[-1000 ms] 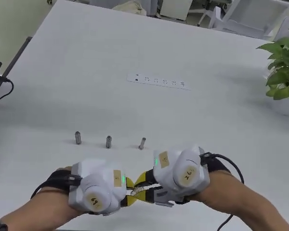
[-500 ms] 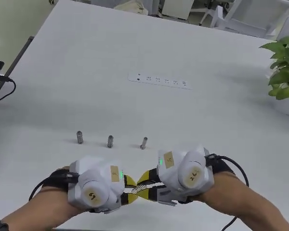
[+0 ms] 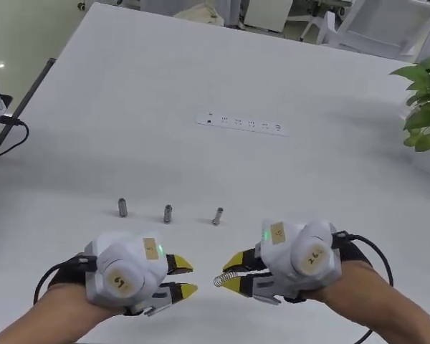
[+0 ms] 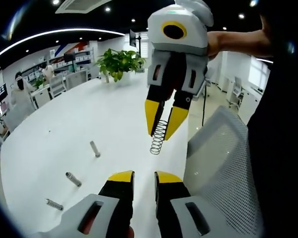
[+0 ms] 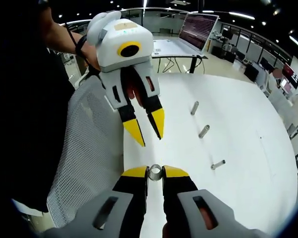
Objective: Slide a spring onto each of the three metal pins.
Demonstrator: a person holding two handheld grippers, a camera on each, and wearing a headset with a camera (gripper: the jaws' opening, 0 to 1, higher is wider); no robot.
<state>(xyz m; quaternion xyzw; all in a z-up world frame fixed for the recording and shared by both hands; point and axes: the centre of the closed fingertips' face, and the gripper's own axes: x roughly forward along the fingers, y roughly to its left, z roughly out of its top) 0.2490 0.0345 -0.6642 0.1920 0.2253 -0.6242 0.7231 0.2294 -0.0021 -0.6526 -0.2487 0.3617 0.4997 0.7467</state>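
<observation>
Three short metal pins stand in a row on the white table: left pin [image 3: 122,208], middle pin [image 3: 168,213], right pin [image 3: 217,216]. The two on the left look thicker and ribbed; the right one looks slim. My right gripper [image 3: 233,273] is shut on a small steel spring [image 3: 223,277], held above the table in front of the pins. The spring shows end-on between its jaws [image 5: 155,172] and hangs below its tips [image 4: 159,139]. My left gripper [image 3: 183,276] faces it a short way off, open and empty, also seen as the left gripper [image 5: 148,128].
A white power strip [image 3: 244,124] lies further back on the table. A potted plant [image 3: 426,115] stands at the right edge, and a black cable [image 3: 7,129] runs along the left edge. A grey mesh chair [image 4: 223,148] is at the near side.
The two grippers met at the spring before; now they have drawn apart. The left gripper has opened and let go, and the spring stays in the right gripper.
</observation>
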